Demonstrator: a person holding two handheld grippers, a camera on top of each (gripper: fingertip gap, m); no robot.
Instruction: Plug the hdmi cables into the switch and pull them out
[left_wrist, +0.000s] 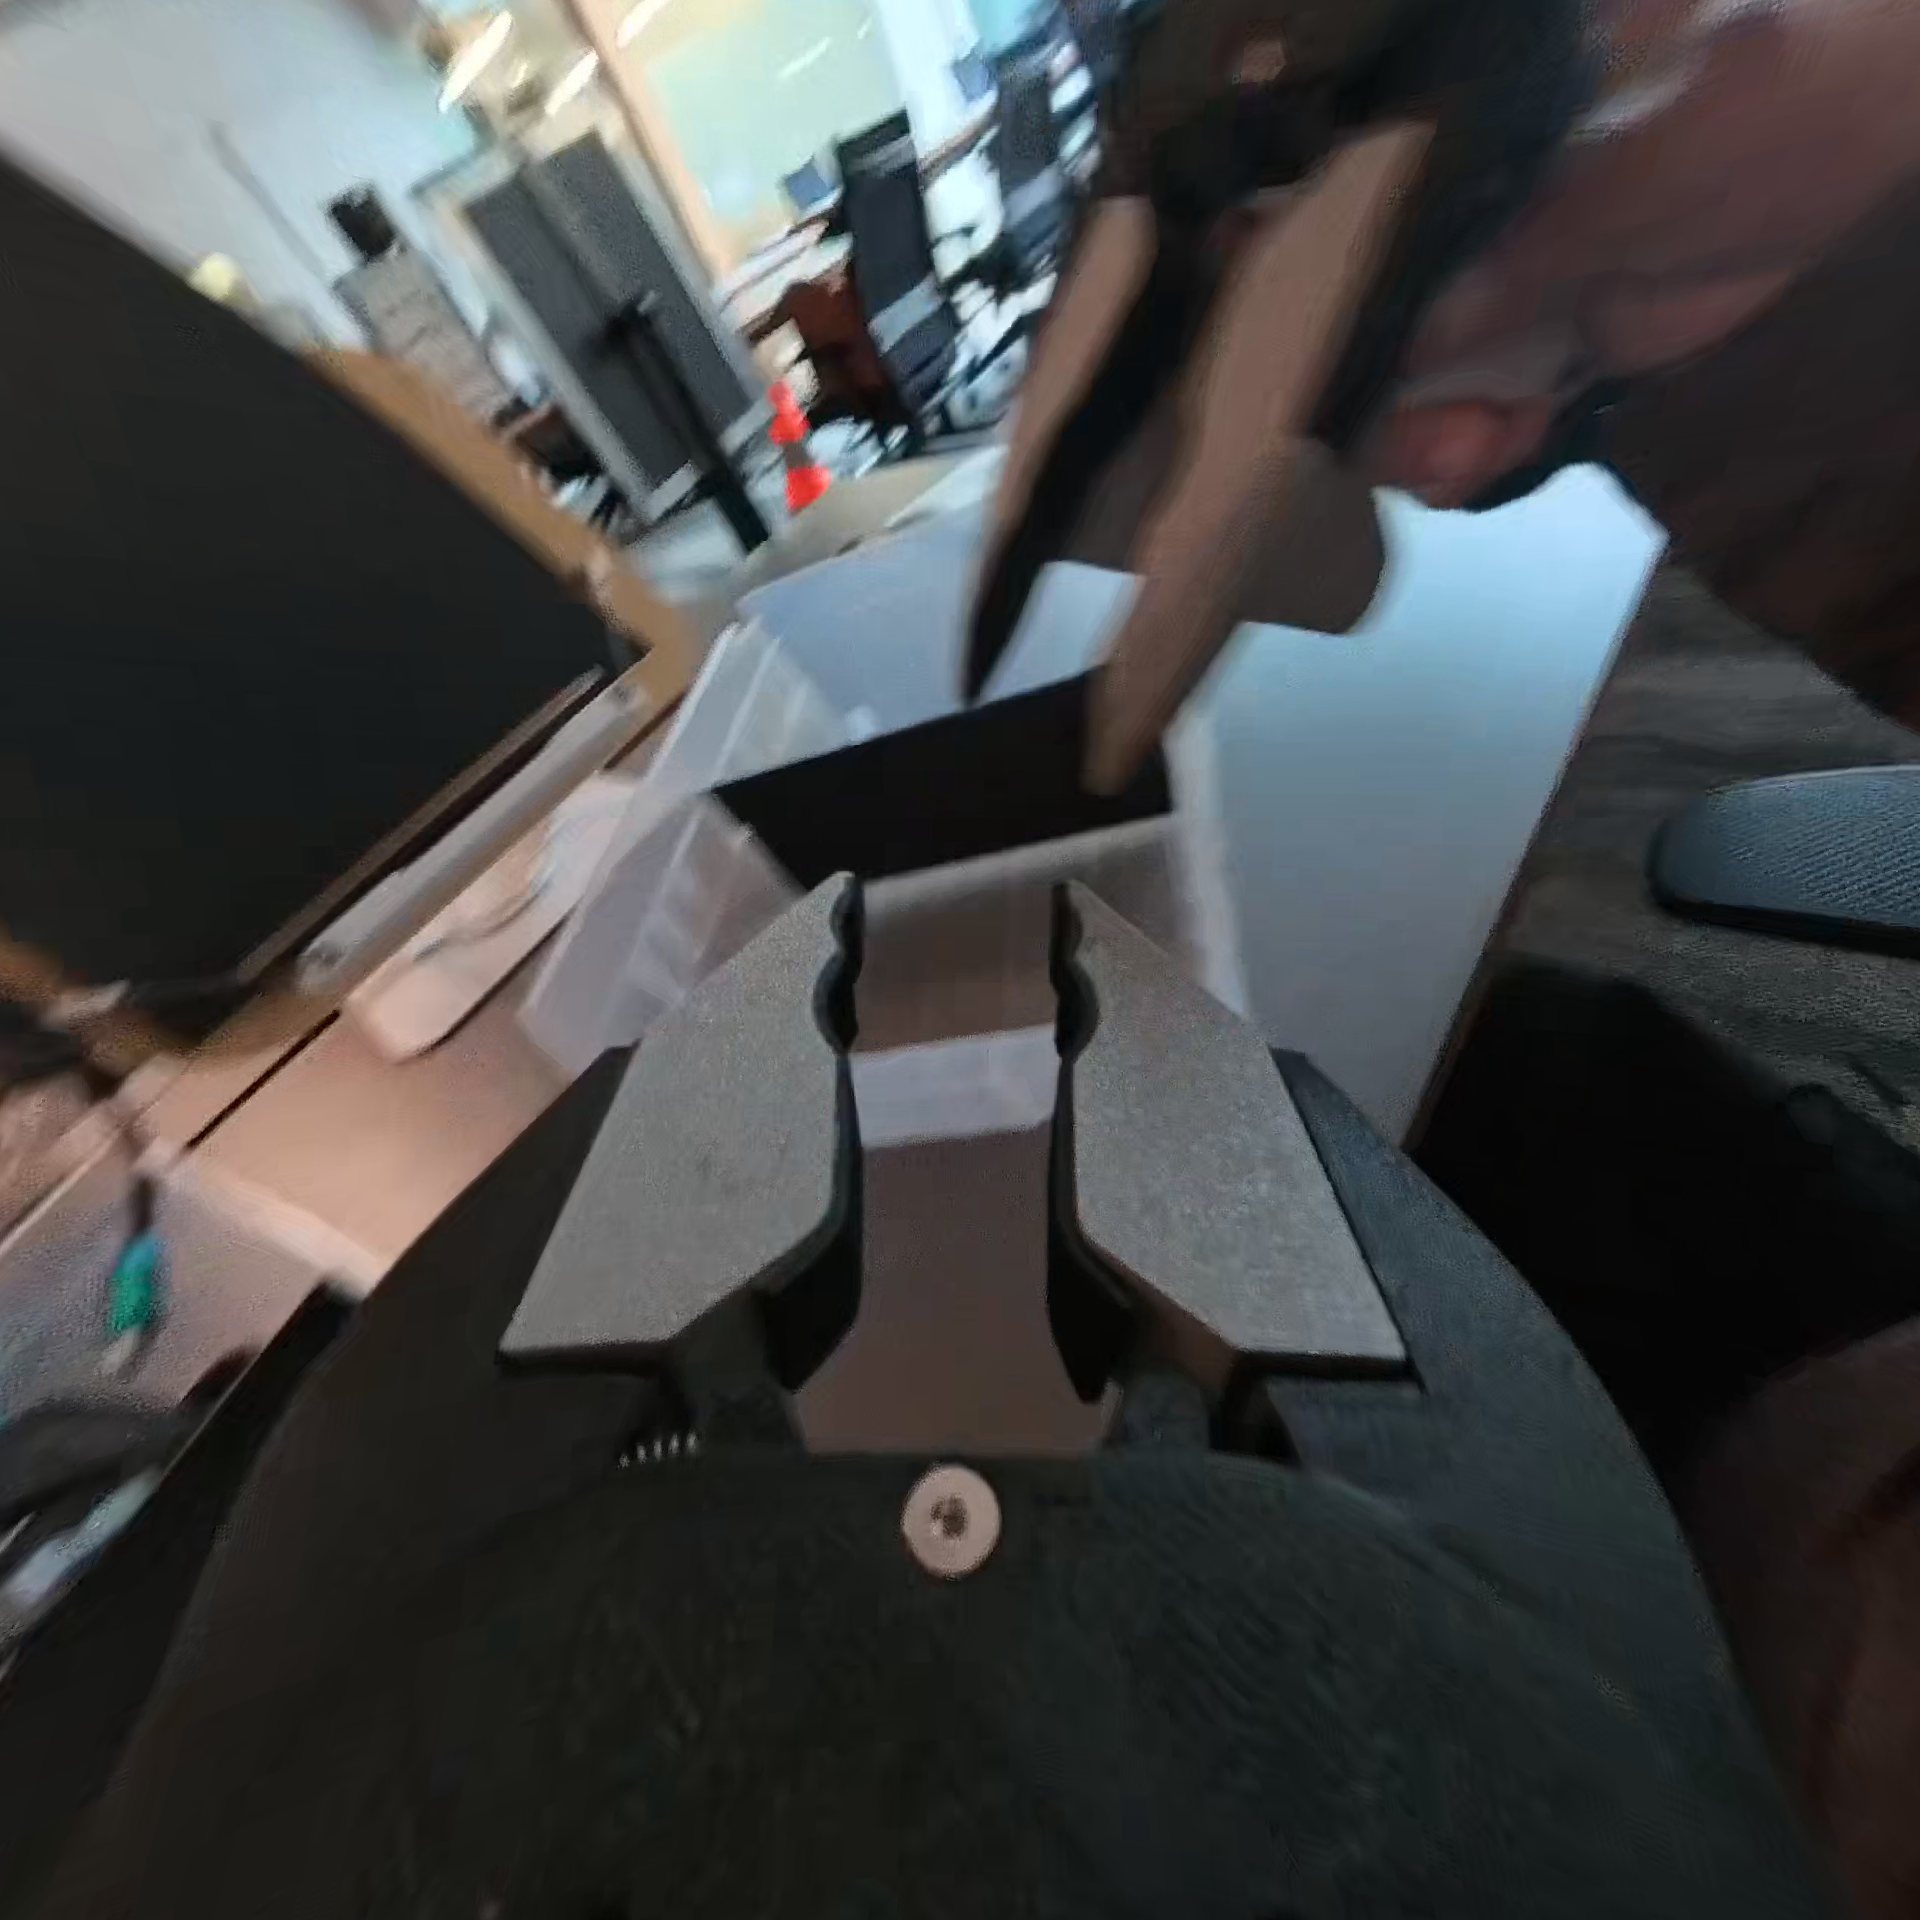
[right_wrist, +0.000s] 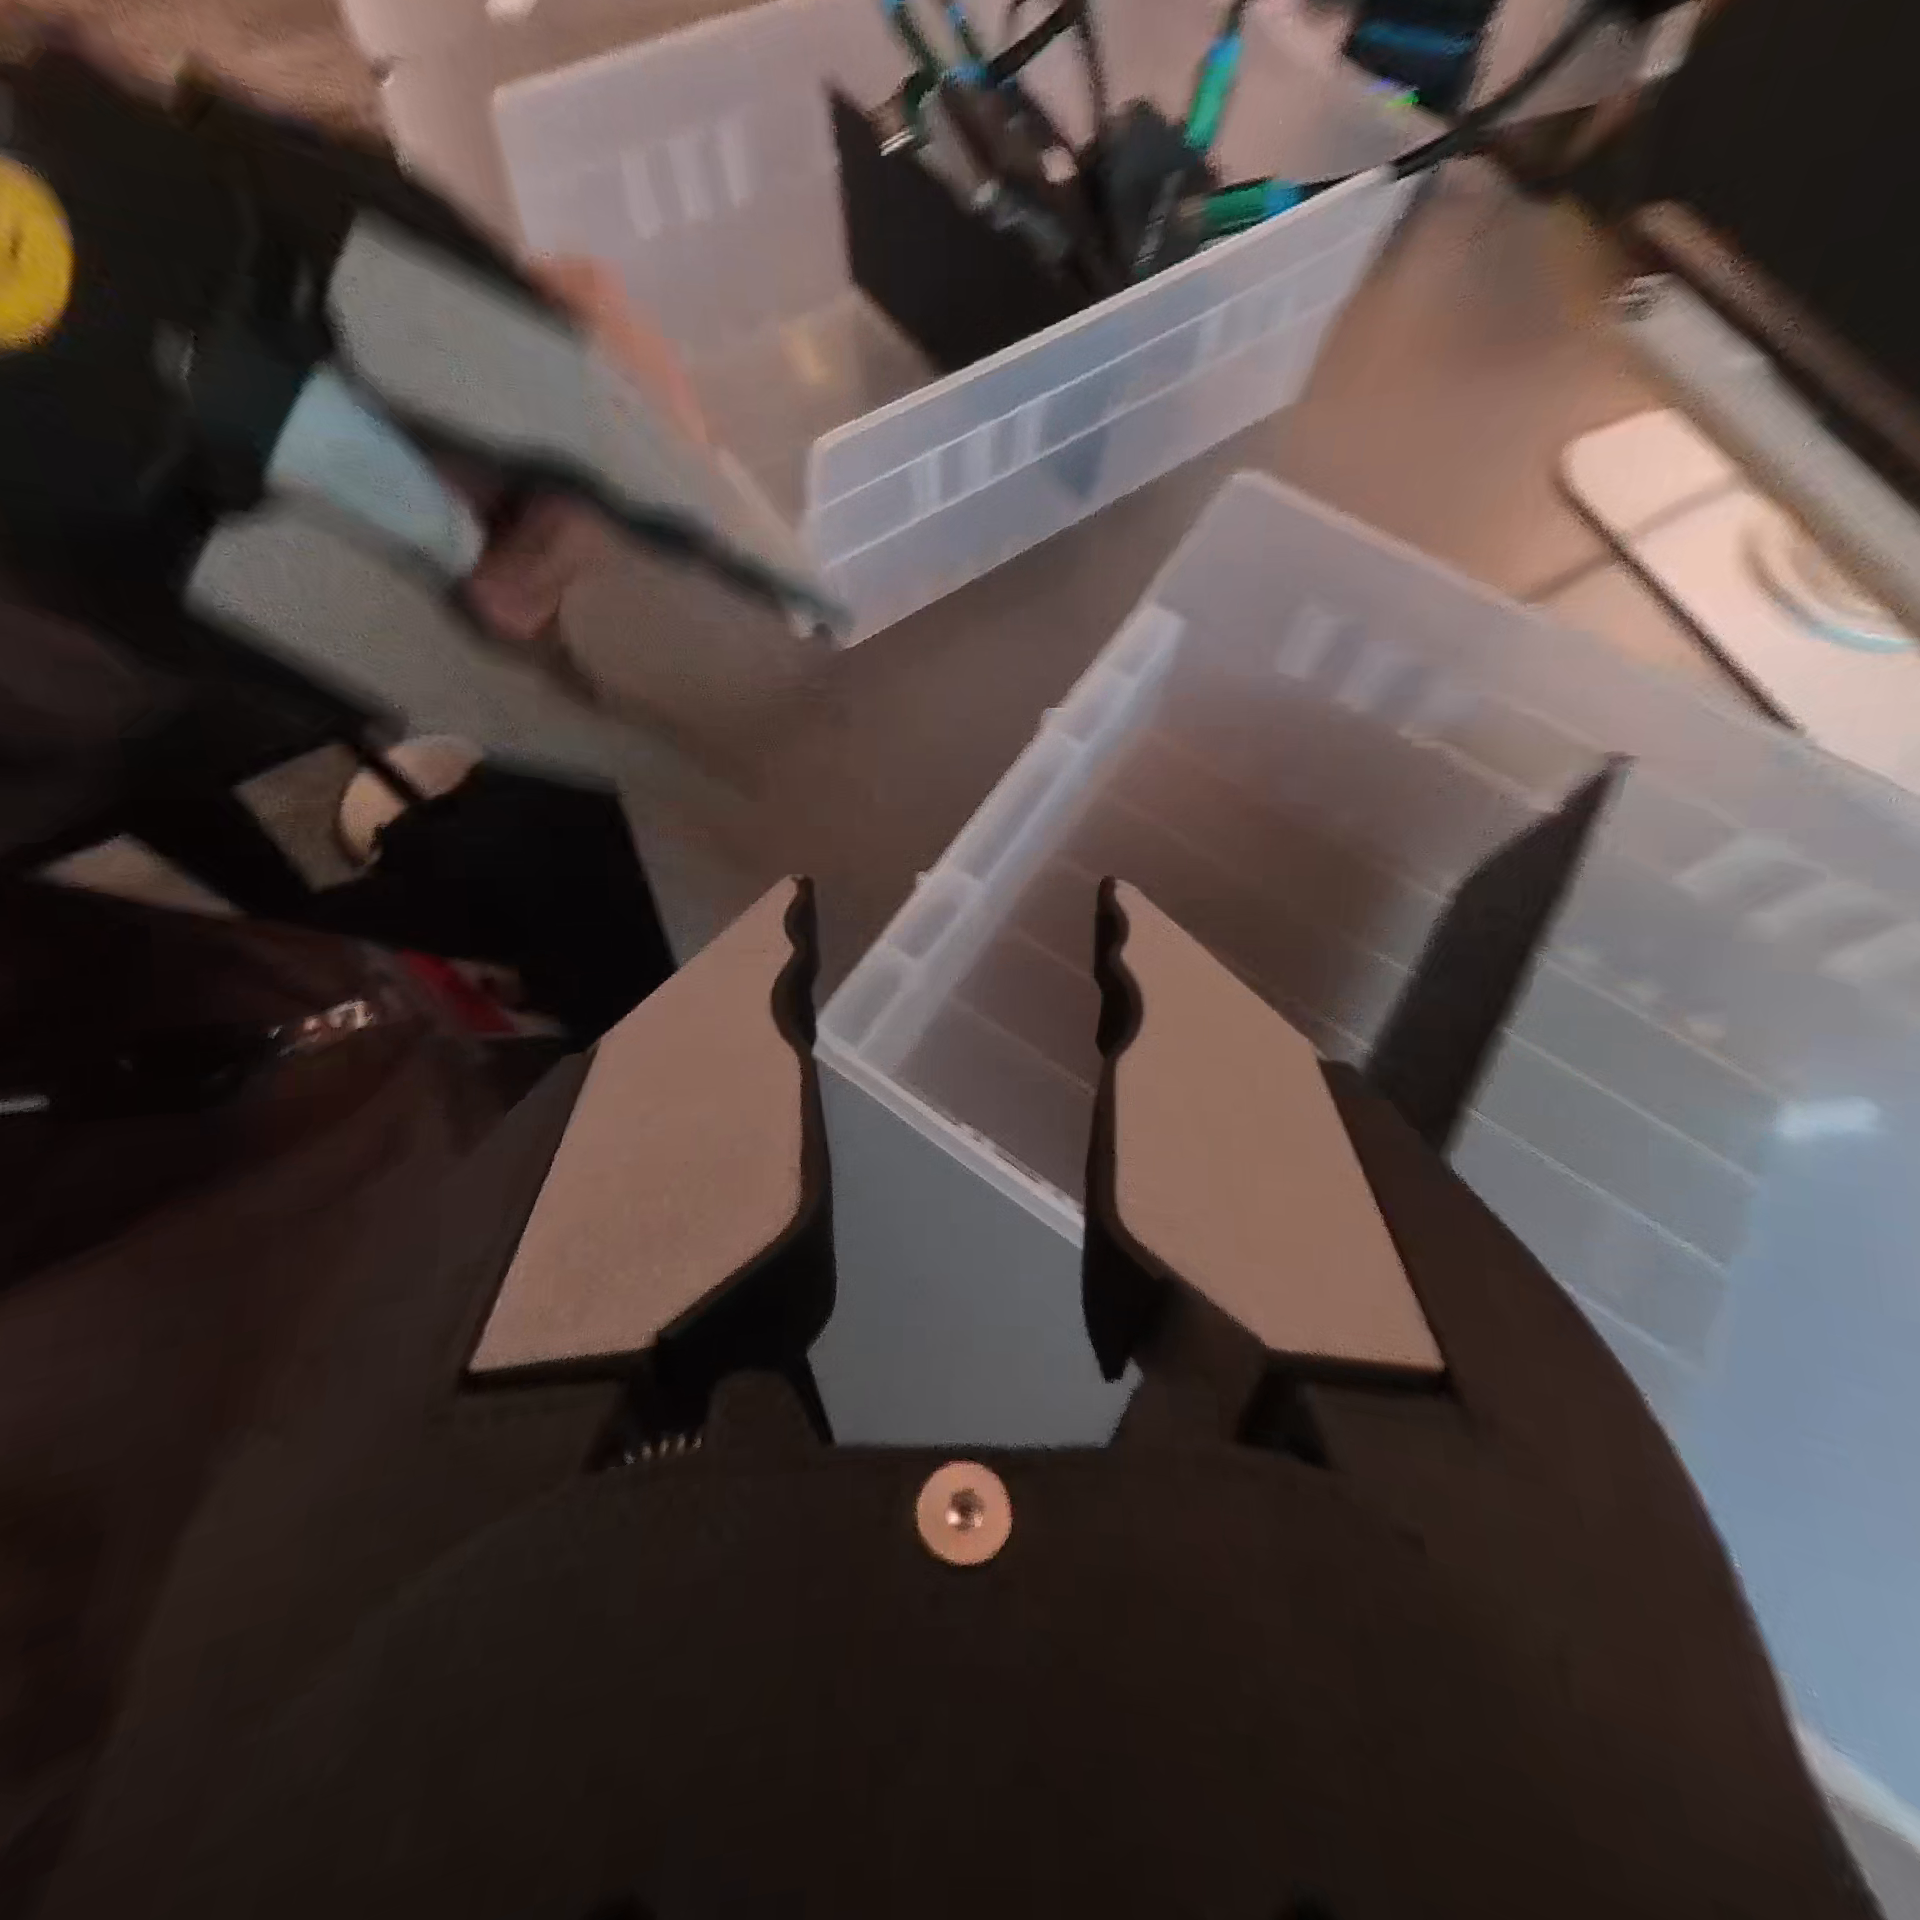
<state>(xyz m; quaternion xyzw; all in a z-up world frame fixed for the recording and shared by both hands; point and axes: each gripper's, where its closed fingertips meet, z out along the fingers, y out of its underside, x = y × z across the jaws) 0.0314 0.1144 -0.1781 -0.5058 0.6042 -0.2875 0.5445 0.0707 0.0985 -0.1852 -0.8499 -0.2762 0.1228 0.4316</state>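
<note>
Left gripper (left_wrist: 956, 966) and right gripper (right_wrist: 956, 966), fingers parted, nothing between them, both tilted and blurred

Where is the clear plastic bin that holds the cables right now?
In the right wrist view, the bin with cables stands on the table at the top centre, beyond the nearer clear bin that lies just ahead of the right gripper, whose fingers are open.
</note>
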